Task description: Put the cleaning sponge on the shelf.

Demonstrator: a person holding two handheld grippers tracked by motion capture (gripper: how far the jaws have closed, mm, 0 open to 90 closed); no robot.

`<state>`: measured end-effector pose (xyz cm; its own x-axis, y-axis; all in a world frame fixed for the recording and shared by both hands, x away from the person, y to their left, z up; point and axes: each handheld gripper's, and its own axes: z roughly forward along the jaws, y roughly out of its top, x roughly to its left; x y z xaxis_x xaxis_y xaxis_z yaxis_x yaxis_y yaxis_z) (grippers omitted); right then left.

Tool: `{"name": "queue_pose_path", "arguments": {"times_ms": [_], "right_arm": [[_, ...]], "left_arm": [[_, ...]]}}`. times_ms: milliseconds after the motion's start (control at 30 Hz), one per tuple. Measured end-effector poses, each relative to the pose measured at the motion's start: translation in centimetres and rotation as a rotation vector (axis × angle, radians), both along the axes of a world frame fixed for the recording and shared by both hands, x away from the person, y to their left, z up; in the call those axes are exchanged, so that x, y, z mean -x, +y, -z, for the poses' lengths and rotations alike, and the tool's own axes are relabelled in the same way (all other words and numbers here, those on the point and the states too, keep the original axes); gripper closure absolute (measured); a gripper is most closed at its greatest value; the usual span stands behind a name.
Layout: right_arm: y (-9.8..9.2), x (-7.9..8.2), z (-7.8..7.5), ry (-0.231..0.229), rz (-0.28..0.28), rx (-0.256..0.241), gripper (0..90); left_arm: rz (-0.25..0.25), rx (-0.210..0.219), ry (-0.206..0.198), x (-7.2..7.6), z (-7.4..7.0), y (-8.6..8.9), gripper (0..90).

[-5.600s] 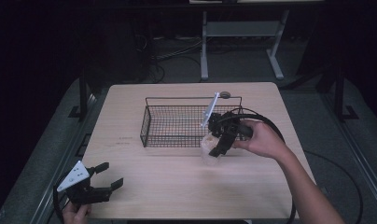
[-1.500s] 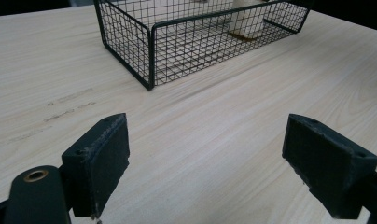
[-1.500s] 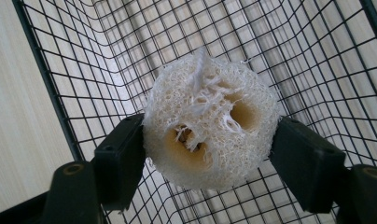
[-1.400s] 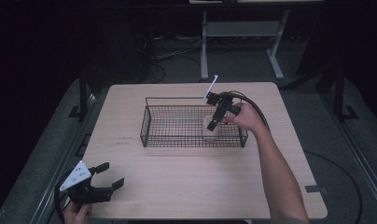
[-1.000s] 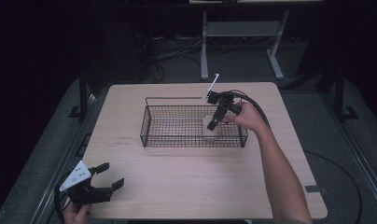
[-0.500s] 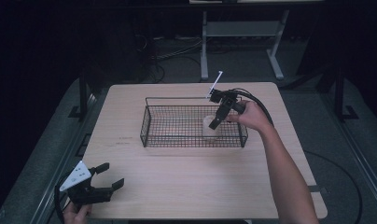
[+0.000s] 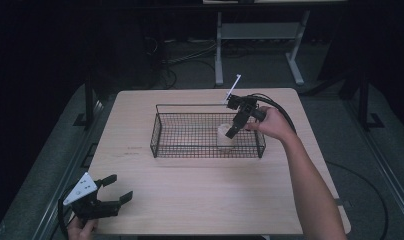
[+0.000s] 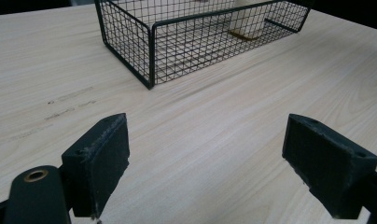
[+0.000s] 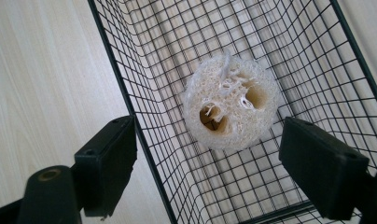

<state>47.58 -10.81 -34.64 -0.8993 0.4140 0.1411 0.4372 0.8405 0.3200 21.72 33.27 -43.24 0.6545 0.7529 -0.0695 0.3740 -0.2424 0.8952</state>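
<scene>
A pale loofah sponge (image 7: 225,137) stands upright inside the black wire basket (image 7: 160,131), near its right end. The right gripper view looks down on the loofah (image 9: 231,108) and its fibrous holes. My right gripper (image 7: 234,131) hangs just above the loofah, open, jaws wide and holding nothing (image 9: 210,179). My left gripper (image 7: 111,195) rests open at the table's front left corner, far from the basket; between its spread jaws (image 8: 207,175) lies bare wood, with the basket (image 8: 151,56) beyond.
The basket sits mid-table on a light wooden table (image 7: 200,200). A cable (image 7: 280,112) trails from the right gripper over the hand. Dark floor, table legs and cables lie behind the far edge. Open wood lies left of and in front of the basket.
The right gripper carried the loofah from beside the basket into it, let go and opened; it has since risen slightly. The left gripper has stayed put.
</scene>
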Motion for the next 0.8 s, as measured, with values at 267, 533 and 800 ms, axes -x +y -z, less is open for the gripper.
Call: {"name": "queue_pose_path", "arguments": {"times_ms": [267, 533, 800], "right_arm": [[-0.6, 0.7, -0.8, -0.005, -0.005, -0.008, 18.1], [-1.0, 1.3, -1.5, -0.015, -0.011, -0.010, 18.1], [-1.6, 2.2, -2.2, -0.028, -0.021, -0.008, 18.1]], "left_arm": [[0.002, -0.005, 0.001, 0.0, 0.0, -0.1, 14.1], [0.002, -0.005, 0.001, 0.0, 0.0, -0.1, 14.1], [0.003, -0.001, 0.000, 0.0, 0.0, -0.2, 14.1]]}}
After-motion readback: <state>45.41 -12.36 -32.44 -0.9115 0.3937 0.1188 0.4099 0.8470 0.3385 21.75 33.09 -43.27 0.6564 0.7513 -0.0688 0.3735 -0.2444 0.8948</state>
